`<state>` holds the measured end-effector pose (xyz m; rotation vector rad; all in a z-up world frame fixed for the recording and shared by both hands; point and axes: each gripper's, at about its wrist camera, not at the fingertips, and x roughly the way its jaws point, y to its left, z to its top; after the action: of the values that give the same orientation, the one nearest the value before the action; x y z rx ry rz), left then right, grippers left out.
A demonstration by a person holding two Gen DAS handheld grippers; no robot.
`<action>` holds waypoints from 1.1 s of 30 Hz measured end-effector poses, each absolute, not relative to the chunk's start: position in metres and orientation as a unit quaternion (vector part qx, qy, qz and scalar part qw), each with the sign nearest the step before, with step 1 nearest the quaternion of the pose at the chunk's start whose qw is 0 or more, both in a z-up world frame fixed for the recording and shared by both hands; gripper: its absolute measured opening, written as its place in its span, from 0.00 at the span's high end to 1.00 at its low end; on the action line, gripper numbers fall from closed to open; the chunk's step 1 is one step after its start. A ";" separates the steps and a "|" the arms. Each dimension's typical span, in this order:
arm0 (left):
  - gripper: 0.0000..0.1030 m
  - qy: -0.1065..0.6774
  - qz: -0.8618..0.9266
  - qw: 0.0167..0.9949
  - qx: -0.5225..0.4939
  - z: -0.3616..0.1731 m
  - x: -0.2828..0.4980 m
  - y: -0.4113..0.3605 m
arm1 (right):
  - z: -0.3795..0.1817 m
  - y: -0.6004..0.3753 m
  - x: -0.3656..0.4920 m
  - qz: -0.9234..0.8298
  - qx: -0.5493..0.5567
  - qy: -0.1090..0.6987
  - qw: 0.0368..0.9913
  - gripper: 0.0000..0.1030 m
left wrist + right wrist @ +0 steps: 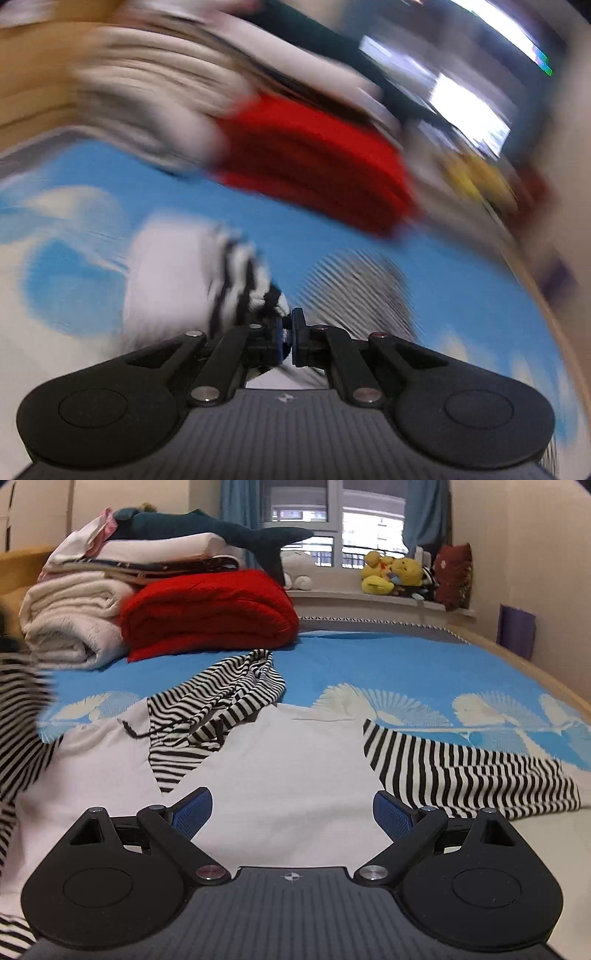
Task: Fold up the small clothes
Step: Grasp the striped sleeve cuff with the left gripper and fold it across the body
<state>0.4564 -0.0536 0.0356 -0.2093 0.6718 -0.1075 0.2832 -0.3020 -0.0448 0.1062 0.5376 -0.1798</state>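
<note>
Jaws first: your left gripper is nearly closed, blue pads pinched on a bit of black-and-white striped fabric with only a sliver of gap showing. Your right gripper is spread wide with nothing between the pads, hovering over the white body panel.

Task item is the white top with black-and-white striped sleeves and hood, lying on the blue bedsheet with white fan print. From the right wrist view the white panel lies spread under your right gripper, the striped hood is bunched up at its far edge, and one striped sleeve lies out to the right on the sheet. Striped cloth at the left edge of that view is blurred (can't tell its lie).

Left wrist view is heavily motion-blurred; you can make out white cloth and stripes just ahead of the pads, not much else.

Behind the top: folded red blanket beside a rolled cream blanket, folded linens stacked on both, dark teal plush shark on top.
</note>
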 end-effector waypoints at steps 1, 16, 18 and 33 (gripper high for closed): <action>0.55 0.354 -0.092 0.928 -0.069 0.021 0.452 -0.090 | -0.044 -0.304 0.283 -0.090 0.060 0.264 0.958 0.09; 0.00 0.409 0.055 0.909 0.055 -0.045 0.339 0.005 | -0.047 -0.327 0.289 -0.062 0.186 0.295 0.935 0.09; 0.00 0.409 0.061 0.909 0.040 -0.054 0.337 0.016 | -0.050 -0.324 0.290 -0.064 0.181 0.301 0.934 0.09; 0.00 0.408 0.013 0.912 0.048 -0.067 0.346 -0.004 | -0.075 -0.302 0.304 -0.066 0.120 0.335 0.932 0.09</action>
<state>0.3461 -0.0040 -0.0669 0.0996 0.8407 0.0262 0.3040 -0.3016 -0.0750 0.2463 0.6850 -0.1357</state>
